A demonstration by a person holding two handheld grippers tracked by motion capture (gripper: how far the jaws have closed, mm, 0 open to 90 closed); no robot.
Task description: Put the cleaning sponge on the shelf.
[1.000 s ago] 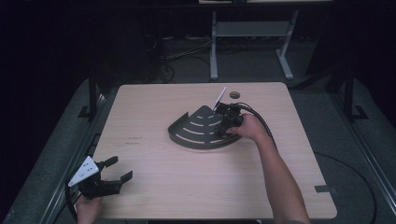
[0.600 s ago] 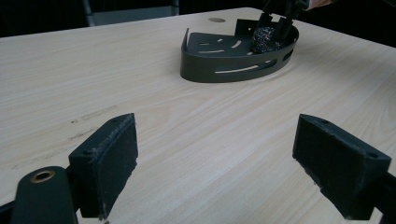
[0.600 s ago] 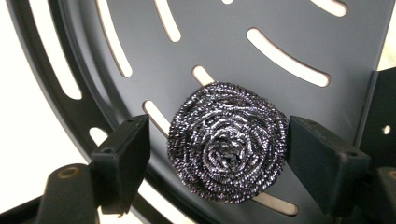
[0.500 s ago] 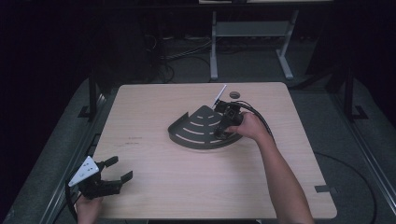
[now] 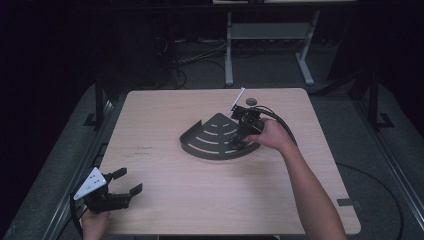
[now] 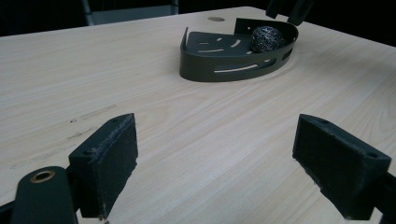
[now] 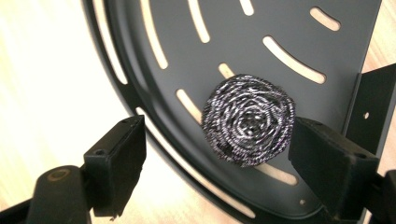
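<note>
Item: steel scourer [image 7: 249,119], set in slotted tray [image 7: 289,28]. R gripper [image 7: 233,158] above it, jaws just opened, nothing held; step: release. Next: lift clear of tray. L gripper [image 6: 224,154] wide, idle.

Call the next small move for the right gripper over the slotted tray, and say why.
Probably lift the right gripper straight up and clear of the dark slotted tray. Its jaws have just been opening and now stand wide. The steel wool scrubber lies on the tray floor between them, with a clear gap at one pad, so it looks released. The left gripper waits open at the table's near edge.
</note>
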